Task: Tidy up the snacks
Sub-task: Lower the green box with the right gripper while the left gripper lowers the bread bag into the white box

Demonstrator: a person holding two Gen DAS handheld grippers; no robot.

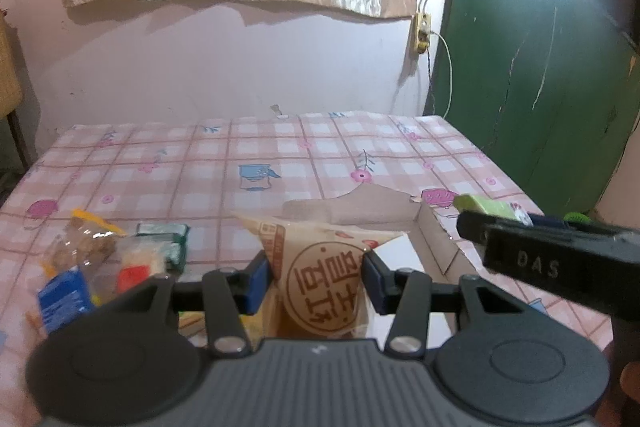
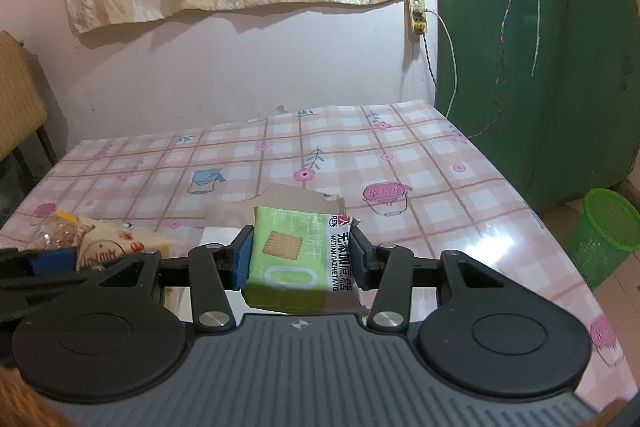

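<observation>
While both packets are up off the counter (image 1: 280, 155), we read the step as carrying them to the open cardboard box (image 1: 436, 235) and dropping them in. Left gripper (image 1: 316, 281): fingers clamped on a beige pillow-pack snack (image 1: 320, 267) with a round red stamp, held above the box's near-left side. Right gripper (image 2: 301, 259): fingers clamped on a green biscuit packet (image 2: 288, 259), square cracker printed on its face, held over the box (image 2: 304, 197) with its torn flap behind. To do it well, we'd keep each packet level, bring it fully past the box wall before letting go, lower rather than drop, and release one side at a time, since the two grippers sit close together and the right one already crosses the left view's edge. We'd lay the green packet flat against a wall so space stays for the rest. The pillow-pack is soft, so a light squeeze is enough; more could crush the contents. Count: two grippers, two packets in hand, one box. A loose pile lies on the counter at left: a clear bag of brown pieces with a yellow top (image 1: 86, 239), a green foil pack (image 1: 168, 239), a blue packet (image 1: 60, 297), and a clear wrapper with a red patch (image 1: 134, 273), so about four, though overlap makes that unsure. One green plastic basket (image 2: 604, 235) stands on the floor beside the counter.
</observation>
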